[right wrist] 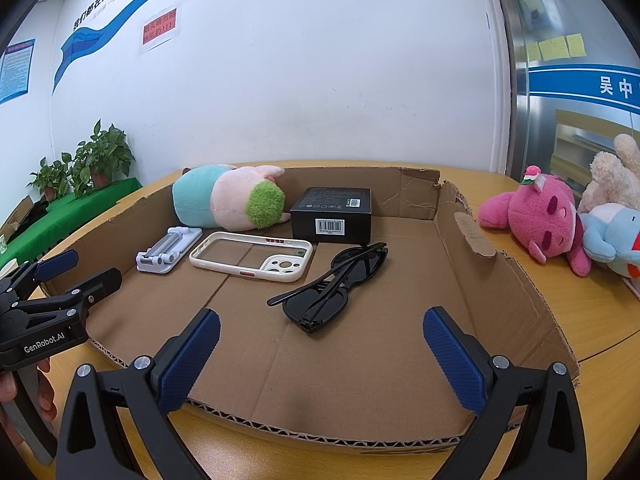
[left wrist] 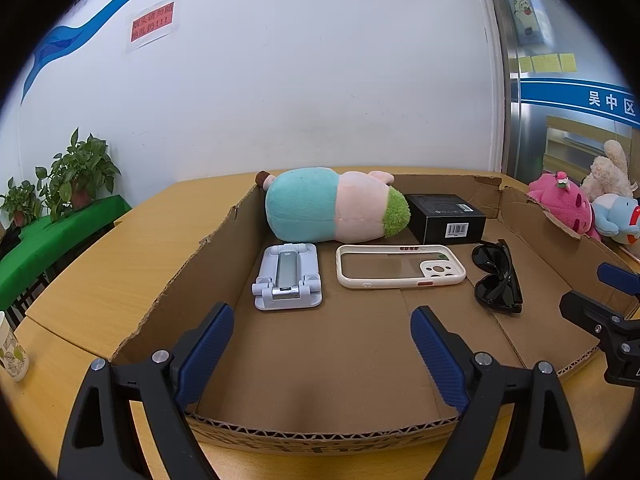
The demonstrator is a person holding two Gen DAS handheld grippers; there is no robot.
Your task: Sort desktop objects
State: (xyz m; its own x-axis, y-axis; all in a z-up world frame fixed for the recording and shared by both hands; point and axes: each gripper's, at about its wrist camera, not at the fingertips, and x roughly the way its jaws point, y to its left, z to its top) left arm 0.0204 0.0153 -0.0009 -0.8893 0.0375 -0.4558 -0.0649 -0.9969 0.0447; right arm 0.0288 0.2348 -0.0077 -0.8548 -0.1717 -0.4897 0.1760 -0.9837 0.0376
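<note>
A shallow cardboard tray lies on the wooden table. Inside it rest a teal, pink and green plush, a black box, a folded white phone stand, a cream phone case and black sunglasses. My left gripper hovers over the tray's near edge, open, nothing between its blue pads. My right gripper is open too, short of the sunglasses.
Outside the tray at the right lie a pink plush, a cream plush and a light blue one. A paper cup stands at the left table edge. Potted plants sit on a green-covered table beyond.
</note>
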